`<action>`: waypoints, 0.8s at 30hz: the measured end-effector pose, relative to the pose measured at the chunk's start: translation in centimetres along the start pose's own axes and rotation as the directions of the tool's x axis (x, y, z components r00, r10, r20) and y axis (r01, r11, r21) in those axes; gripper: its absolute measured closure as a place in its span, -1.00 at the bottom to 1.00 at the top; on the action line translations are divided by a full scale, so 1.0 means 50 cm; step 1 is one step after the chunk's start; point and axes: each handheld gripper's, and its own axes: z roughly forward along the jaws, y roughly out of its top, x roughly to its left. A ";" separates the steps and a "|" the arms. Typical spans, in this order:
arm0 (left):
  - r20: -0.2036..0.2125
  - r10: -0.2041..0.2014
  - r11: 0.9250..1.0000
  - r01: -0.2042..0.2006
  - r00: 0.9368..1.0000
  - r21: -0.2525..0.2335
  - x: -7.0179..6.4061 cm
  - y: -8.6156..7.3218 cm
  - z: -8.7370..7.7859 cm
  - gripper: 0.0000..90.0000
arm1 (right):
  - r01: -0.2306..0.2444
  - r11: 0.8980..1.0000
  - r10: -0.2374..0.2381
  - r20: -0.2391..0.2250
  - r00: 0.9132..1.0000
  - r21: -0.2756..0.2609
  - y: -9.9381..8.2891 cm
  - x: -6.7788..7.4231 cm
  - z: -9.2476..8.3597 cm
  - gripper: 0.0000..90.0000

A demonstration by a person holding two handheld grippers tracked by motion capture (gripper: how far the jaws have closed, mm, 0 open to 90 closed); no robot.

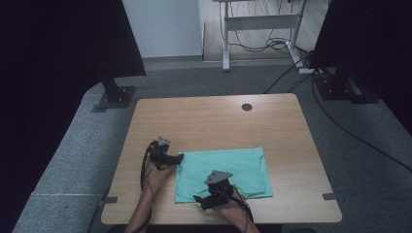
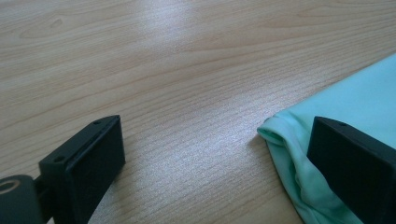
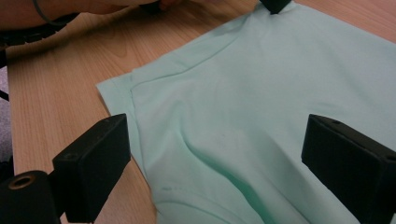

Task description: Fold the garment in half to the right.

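A: How do the hands sit?

B: Both forearms come in over the table's (image 1: pixel 204 116) near edge. The left hand (image 1: pixel 156 175) lies on the wood toward the near left corner, and its left gripper (image 1: pixel 180 158) points to the right, low over the wood, at the far left corner of the cloth (image 1: pixel 233 170).

A: Is it holding that corner?

B: No. In the left gripper view the left gripper (image 2: pixel 210 154) has its jaws spread wide: one stands over bare wood, the other over the bunched corner of the cloth (image 2: pixel 364 102), with nothing pinched between them.

A: And the other hand?

B: The right hand (image 1: pixel 233 208) rests at the near edge, about midway along it. The right gripper (image 1: pixel 199 200) points left over the cloth's near left part. In the right gripper view the right gripper (image 3: pixel 215 163) also gapes wide, with the cloth (image 3: pixel 261 102) lying flat and slightly rippled between and beyond the jaws, ungripped.

A: Where does the cloth lie?

B: It is a mint-green folded rectangle in the near half of the table, a little right of the middle. Its near edge runs close along the table's near edge.

A: What room is there around it?

B: The whole far half of the table is bare wood apart from a small dark round cap (image 1: pixel 247 107) near the far edge. There are bare strips along the left and right edges too, the right one wider. The tightest margin is along the near edge.
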 end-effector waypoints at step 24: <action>0.002 0.001 1.000 -0.001 1.000 0.000 -0.001 0.000 0.000 -0.91 | 0.043 0.999 -0.044 -0.057 0.997 -0.017 0.033 0.052 0.051 -0.72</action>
